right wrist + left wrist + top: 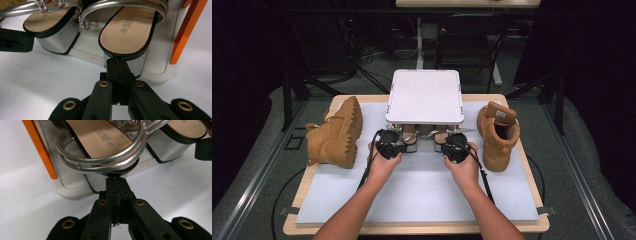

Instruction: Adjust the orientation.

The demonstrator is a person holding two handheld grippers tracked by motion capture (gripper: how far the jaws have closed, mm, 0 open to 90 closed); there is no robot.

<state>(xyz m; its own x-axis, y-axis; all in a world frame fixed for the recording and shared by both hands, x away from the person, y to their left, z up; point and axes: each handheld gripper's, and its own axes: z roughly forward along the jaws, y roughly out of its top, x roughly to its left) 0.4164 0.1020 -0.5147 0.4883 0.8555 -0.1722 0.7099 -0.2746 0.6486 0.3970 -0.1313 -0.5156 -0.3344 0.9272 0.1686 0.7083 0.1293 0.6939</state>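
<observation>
Bright, even light on the table, dark surroundings, soft and slightly blurry.

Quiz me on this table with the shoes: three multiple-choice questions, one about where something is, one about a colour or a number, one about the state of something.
1. Where do the silver sandals stand?
A. on the low shelf under the white rack top
B. on top of the rack
C. on the floor

2. How many tan boots are on the table?
A. one
B. two
C. four

3. How do the jaws of the left gripper stand?
A. wide open
B. shut, with nothing between them
C. shut on a boot lace

Answers:
1. A: both gripper views show the heels on the white lower shelf.
2. B: one lies left of the rack, the other stands right of it.
3. B: the left gripper view shows the jaws pressed together just before a sandal's heel.
</observation>
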